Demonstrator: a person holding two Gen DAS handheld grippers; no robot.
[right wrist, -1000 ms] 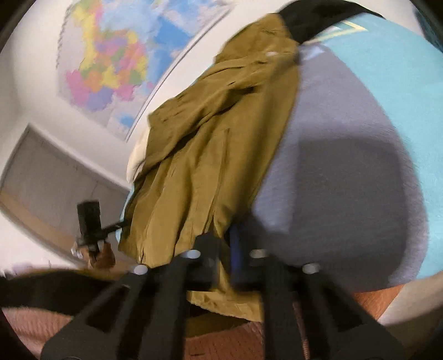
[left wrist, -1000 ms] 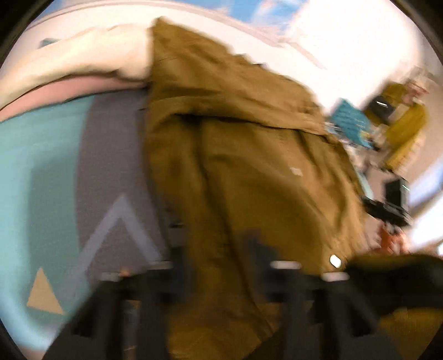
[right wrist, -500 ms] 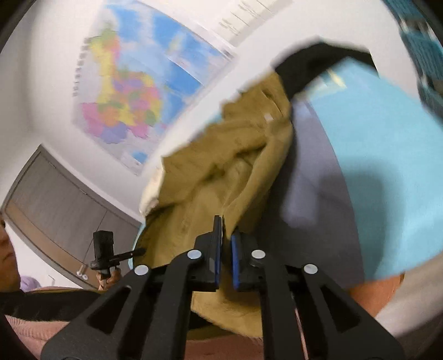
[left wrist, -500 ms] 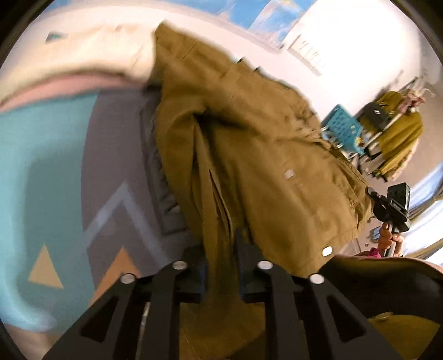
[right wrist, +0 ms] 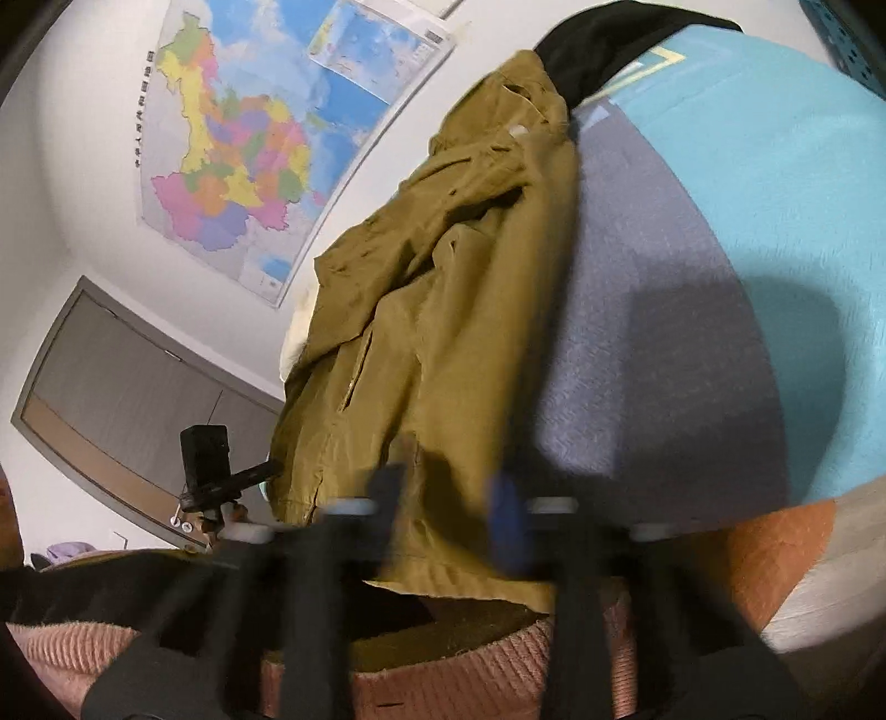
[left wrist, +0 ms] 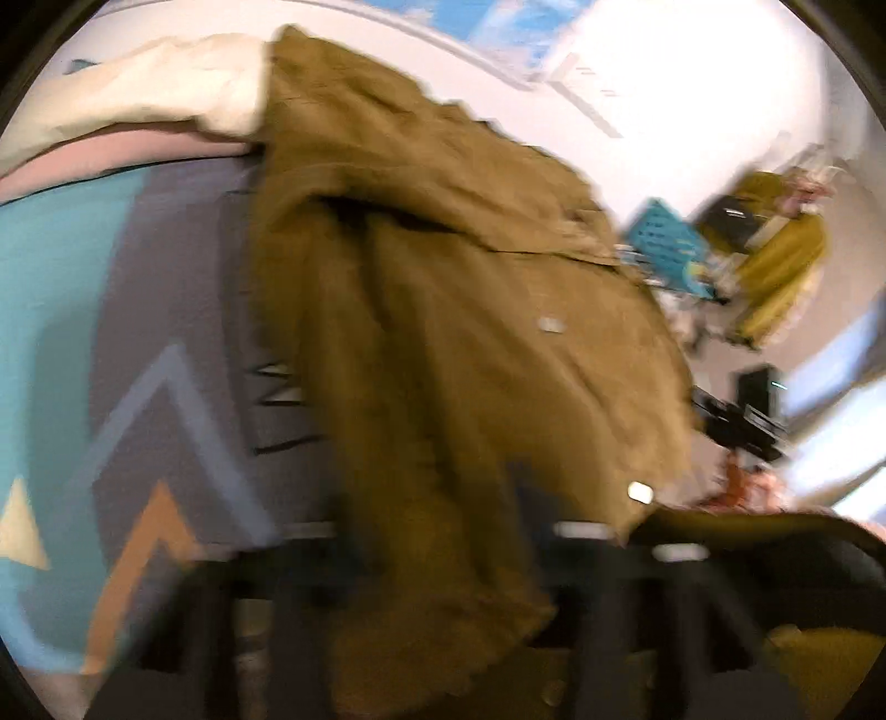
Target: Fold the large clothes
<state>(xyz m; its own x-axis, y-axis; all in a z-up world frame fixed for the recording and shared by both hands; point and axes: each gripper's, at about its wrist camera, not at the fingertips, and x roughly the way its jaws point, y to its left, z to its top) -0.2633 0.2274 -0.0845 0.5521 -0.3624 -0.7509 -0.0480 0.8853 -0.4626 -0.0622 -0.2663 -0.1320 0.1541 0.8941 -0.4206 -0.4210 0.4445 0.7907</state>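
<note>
An olive-brown jacket (left wrist: pixel 454 310) lies spread on a blanket (left wrist: pixel 144 310) patterned in teal, grey and orange. It also shows in the right wrist view (right wrist: pixel 443 310). My left gripper (left wrist: pixel 432 531) is blurred, its jaws spread apart with the jacket's near hem lying between them. My right gripper (right wrist: pixel 448 498) is blurred too, its jaws apart over the jacket's lower edge. Neither gripper holds the cloth.
A cream and pink bundle (left wrist: pixel 133 111) lies at the far end of the blanket. A dark garment (right wrist: pixel 609 44) lies past the jacket's collar. A camera on a tripod (right wrist: pixel 207 465) stands beside the bed. A blue basket (left wrist: pixel 664 249) and hanging clothes stand by the wall.
Both grippers were shut on the jacket's edge half a second ago; now their jaws have opened and the cloth has dropped back onto the blanket.
</note>
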